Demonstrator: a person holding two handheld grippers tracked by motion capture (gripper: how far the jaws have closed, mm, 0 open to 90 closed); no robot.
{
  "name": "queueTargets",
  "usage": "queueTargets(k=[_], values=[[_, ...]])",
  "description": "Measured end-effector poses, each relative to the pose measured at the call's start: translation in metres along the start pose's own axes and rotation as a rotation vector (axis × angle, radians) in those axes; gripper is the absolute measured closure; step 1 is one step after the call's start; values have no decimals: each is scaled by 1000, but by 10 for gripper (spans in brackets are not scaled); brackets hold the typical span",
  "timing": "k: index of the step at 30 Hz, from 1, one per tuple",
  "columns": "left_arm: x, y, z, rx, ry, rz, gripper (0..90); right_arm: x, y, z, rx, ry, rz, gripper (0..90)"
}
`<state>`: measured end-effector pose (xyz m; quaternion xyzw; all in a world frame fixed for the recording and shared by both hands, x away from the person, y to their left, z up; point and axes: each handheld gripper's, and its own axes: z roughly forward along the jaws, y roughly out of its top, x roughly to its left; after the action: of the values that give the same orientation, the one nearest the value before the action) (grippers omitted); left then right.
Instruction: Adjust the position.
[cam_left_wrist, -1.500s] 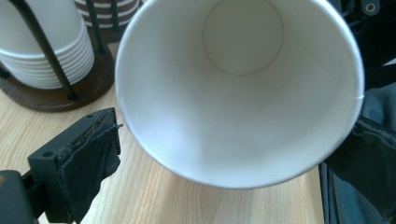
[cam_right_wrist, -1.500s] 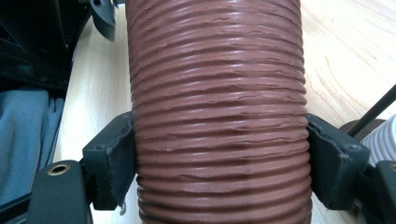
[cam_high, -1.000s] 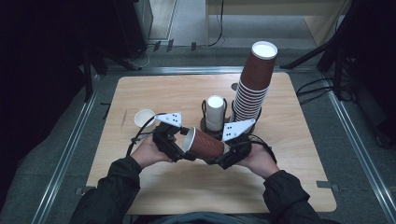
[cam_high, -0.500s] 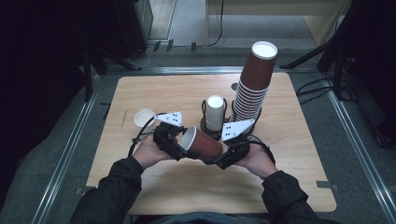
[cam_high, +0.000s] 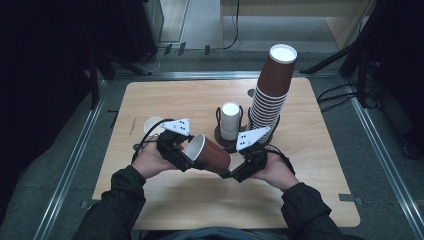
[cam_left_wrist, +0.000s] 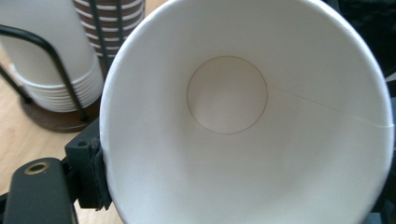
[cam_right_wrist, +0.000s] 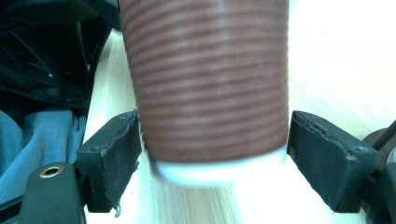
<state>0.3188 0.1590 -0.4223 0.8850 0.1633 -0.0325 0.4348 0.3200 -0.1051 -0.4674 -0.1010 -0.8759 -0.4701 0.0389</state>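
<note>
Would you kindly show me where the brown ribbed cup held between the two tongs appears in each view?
High view: brown ribbed cup lies tilted at lower centre.
Left gripper view: its white inside faces the camera.
Right gripper view: its ribbed wall stands top centre.
Shared landmark: wooden table.

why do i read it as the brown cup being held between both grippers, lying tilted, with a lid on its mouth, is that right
Not quite: the brown cup has no lid. The left gripper view looks straight into its open mouth, down the bare white inside to the round bottom. The rest holds: in the high view it lies tilted between the left gripper at its rim and the right gripper at its base end.
</note>
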Motion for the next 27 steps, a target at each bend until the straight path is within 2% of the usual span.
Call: queueTargets(k=[2,3,7,11,14,15,16,21,23,27], values=[[1,1,-2,2,5,1,113,-2,0,1,4,-9,-17,179],[1,1,-2,13,14,4,114,-1,-1,2,18,-5,-1,179],[-1,3,0,45,49,31,113,-1,-2,3,33,-9,2,179],[-2,6,2,105,70,72,112,-3,-3,4,41,-13,5,178],[-1,7,4,128,83,78,112,-4,-4,4,51,-15,5,174],[-1,8,5,140,86,79,112,-3,-4,4,62,-13,19,174],[-1,8,5,152,97,86,112,-3,-4,4,63,-18,10,173],[-1,7,8,206,118,88,112,-5,-6,5,86,-33,5,171],[1,7,12,236,126,77,111,-5,-6,6,87,-33,5,171],[4,8,18,257,117,71,110,-5,-7,7,97,-33,13,170]])
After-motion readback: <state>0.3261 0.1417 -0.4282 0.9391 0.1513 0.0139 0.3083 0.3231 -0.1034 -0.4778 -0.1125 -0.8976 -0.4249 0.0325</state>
